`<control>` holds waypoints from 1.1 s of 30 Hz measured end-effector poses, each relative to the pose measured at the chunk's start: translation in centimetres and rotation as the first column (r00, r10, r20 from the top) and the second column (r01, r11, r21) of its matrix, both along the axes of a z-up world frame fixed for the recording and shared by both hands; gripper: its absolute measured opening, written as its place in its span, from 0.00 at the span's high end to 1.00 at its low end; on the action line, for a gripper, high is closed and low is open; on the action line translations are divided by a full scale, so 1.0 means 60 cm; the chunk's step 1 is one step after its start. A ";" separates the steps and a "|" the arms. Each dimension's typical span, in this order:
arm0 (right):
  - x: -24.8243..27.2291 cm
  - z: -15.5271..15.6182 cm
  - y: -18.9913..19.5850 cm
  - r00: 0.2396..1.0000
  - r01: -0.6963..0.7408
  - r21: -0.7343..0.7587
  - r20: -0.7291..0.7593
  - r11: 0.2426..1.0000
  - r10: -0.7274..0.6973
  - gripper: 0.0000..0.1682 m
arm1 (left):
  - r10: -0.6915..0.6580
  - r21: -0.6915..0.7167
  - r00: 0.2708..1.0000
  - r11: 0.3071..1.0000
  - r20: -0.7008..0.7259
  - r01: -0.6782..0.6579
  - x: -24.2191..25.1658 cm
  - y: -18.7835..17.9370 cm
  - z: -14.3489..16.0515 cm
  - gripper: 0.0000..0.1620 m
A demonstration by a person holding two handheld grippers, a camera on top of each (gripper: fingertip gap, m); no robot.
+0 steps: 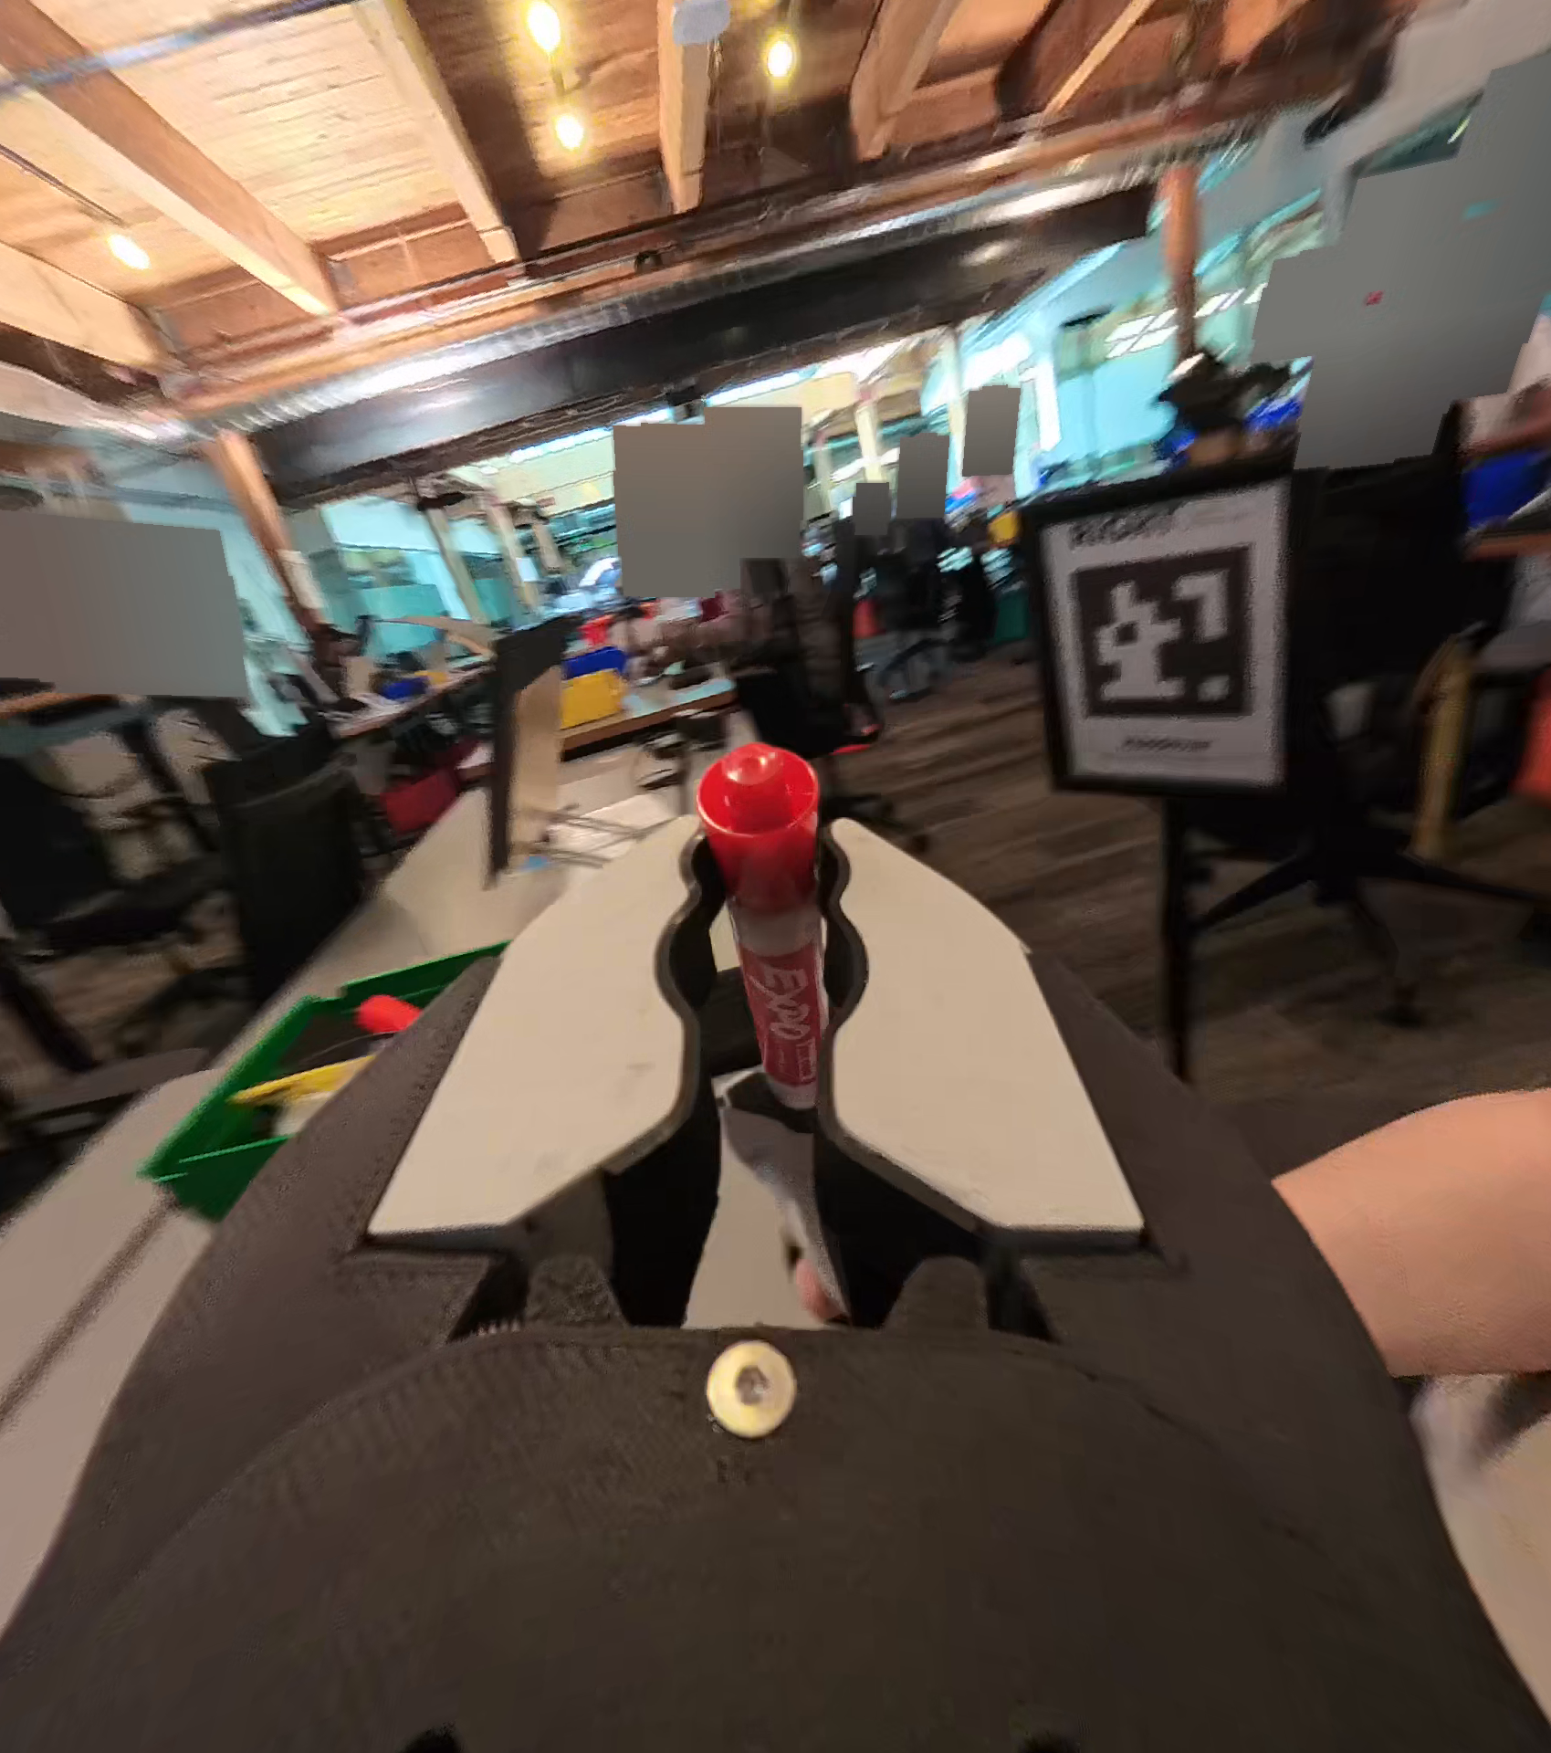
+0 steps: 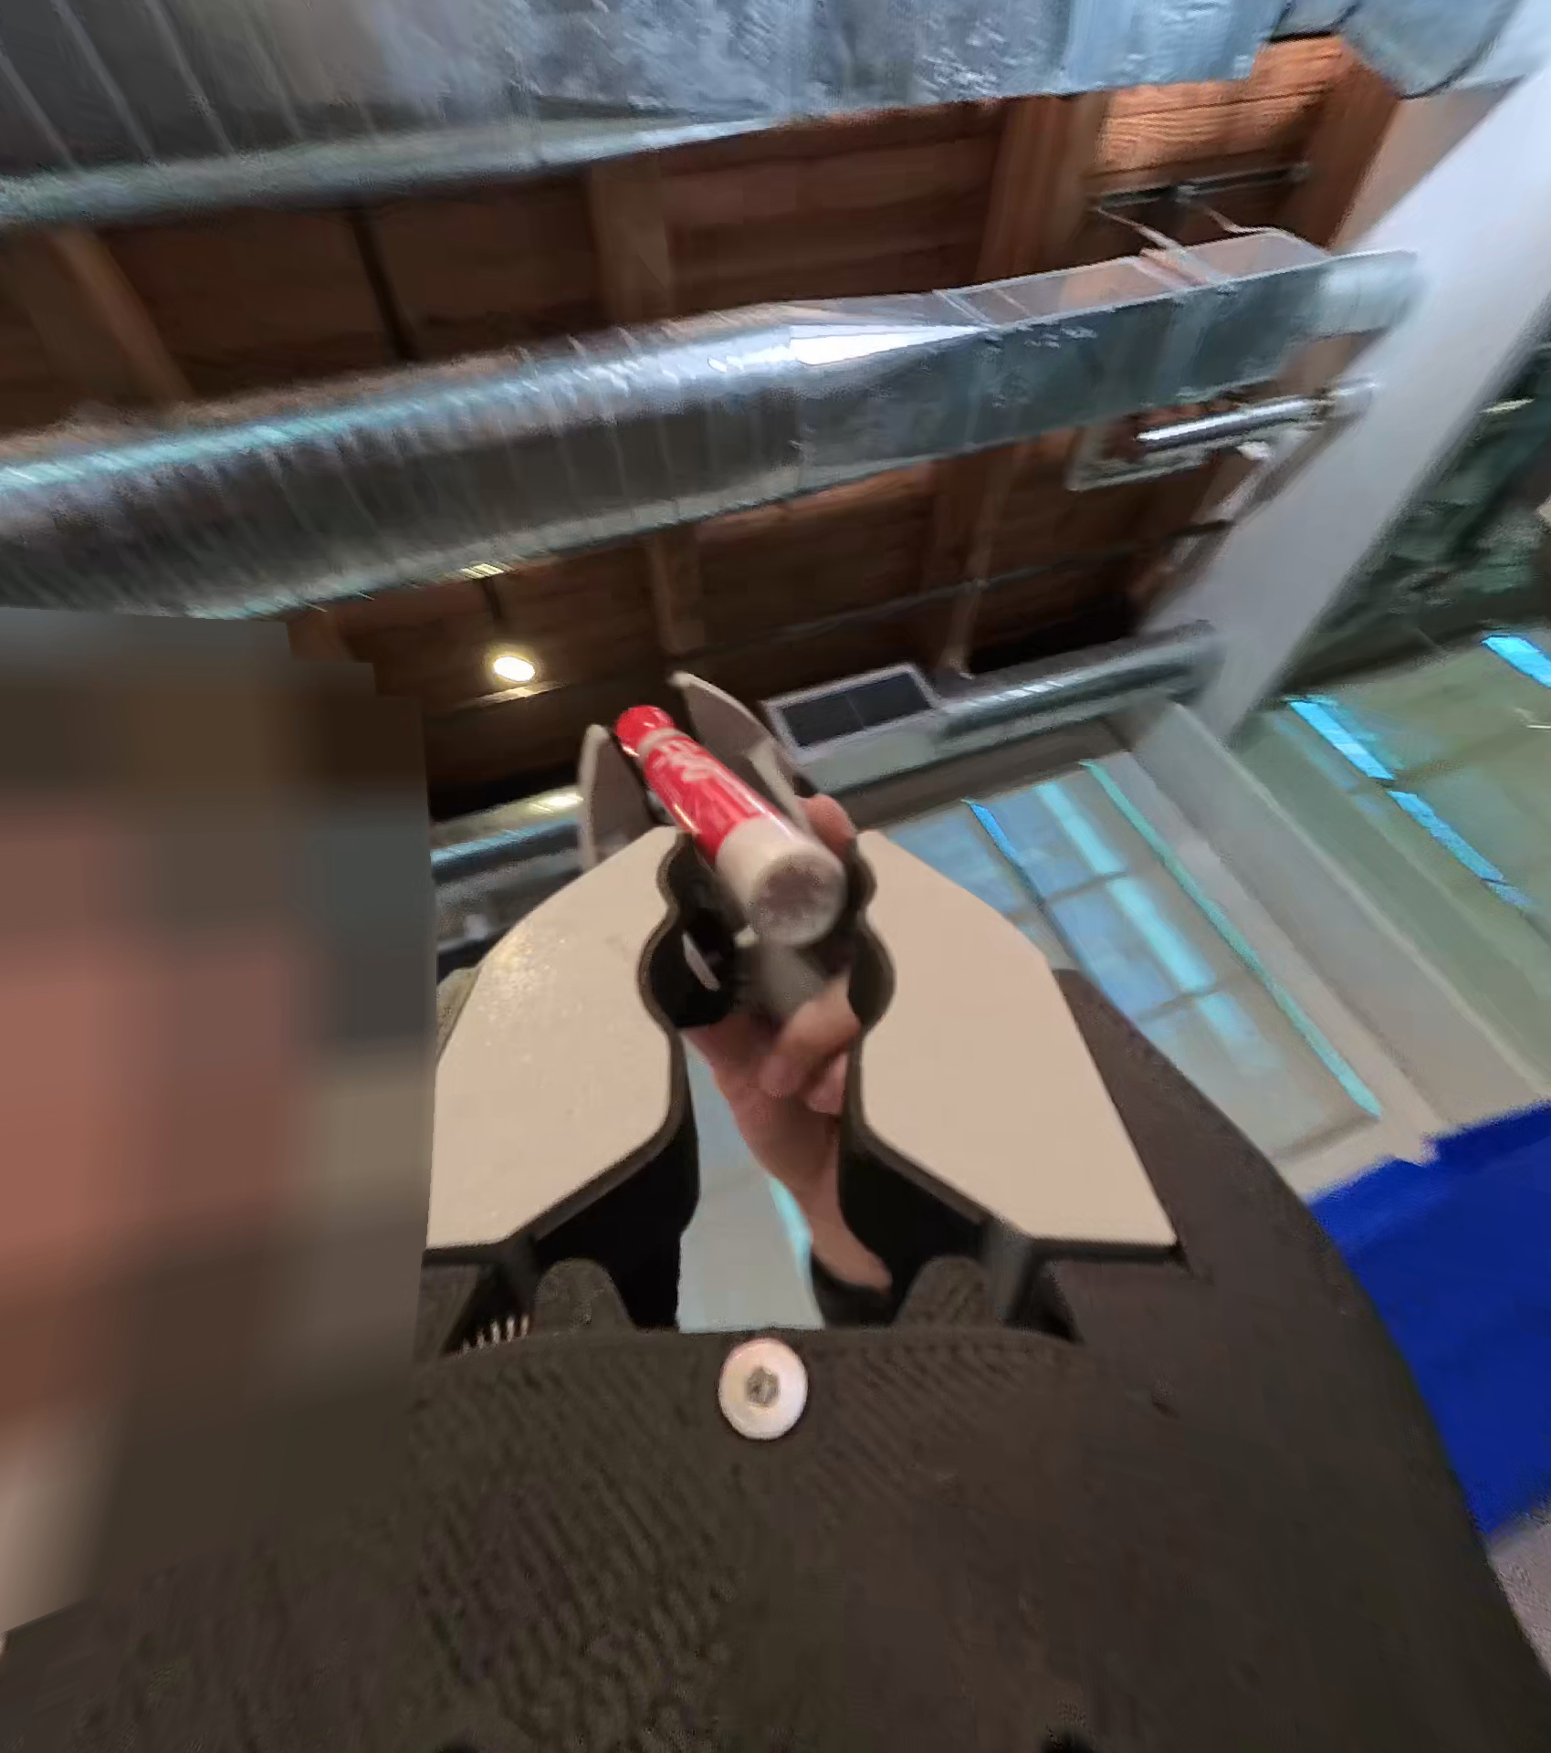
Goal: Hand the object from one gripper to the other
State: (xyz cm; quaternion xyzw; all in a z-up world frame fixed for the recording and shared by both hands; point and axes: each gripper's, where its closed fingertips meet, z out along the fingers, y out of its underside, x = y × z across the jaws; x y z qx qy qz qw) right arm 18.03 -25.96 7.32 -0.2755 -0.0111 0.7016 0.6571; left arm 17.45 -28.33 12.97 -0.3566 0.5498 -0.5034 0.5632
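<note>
A red marker (image 1: 766, 911) with a red cap stands upright between the fingers of my left gripper (image 1: 764, 854), which is shut on its barrel, cap pointing away. In the right wrist view the same marker (image 2: 705, 806) points its white end at the camera. That end sits between the fingers of my right gripper (image 2: 766, 892), whose jaws stand a little wider than the marker, with a gap on the left side. The left gripper (image 2: 657, 730) shows beyond, clamped on the red part. Both are held up in the air.
A green bin (image 1: 278, 1091) with loose items sits on a grey table (image 1: 430, 911) at lower left. A tripod sign (image 1: 1165, 645) stands to the right. A person's arm (image 1: 1464, 1233) and hand (image 2: 790, 1072) are close. A blue bin (image 2: 1511, 1281) is at right. The tips of one gripper are about 6 cm away from the tips of the other.
</note>
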 end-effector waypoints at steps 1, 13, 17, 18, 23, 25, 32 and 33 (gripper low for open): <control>0.006 -0.010 0.012 0.996 0.079 -0.037 0.049 0.996 -0.077 0.78 | 0.084 0.080 0.996 0.993 0.011 -0.085 -0.002 0.014 0.002 0.88; -0.003 0.055 -0.013 0.581 0.458 0.220 0.659 0.861 -0.478 0.46 | 0.431 0.732 0.799 0.360 0.419 -0.578 -0.007 0.042 0.002 0.89; -0.011 0.084 -0.025 0.674 0.280 0.106 0.687 0.954 -0.274 0.24 | 0.314 0.743 0.808 0.326 0.498 -0.585 -0.016 0.000 0.005 0.89; -0.016 0.091 -0.029 0.669 0.257 0.111 0.697 0.960 -0.260 0.23 | 0.286 0.739 0.816 0.349 0.502 -0.576 -0.018 -0.010 0.006 0.88; -0.059 0.084 -0.029 0.388 0.240 0.285 0.848 0.928 -0.361 0.17 | 0.159 0.757 0.836 0.364 0.525 -0.544 -0.026 -0.050 0.000 0.88; -0.081 0.081 -0.034 0.327 0.189 0.301 0.878 0.935 -0.349 0.17 | 0.143 0.767 0.837 0.345 0.528 -0.542 -0.026 -0.056 -0.004 0.88; -0.099 0.081 -0.028 0.287 0.166 0.240 0.916 0.956 -0.280 0.18 | 0.123 0.774 0.834 0.322 0.537 -0.546 -0.029 -0.067 -0.004 0.88; -0.099 0.080 -0.030 0.290 0.158 0.230 0.919 0.960 -0.268 0.19 | 0.119 0.775 0.833 0.317 0.540 -0.547 -0.029 -0.068 -0.004 0.88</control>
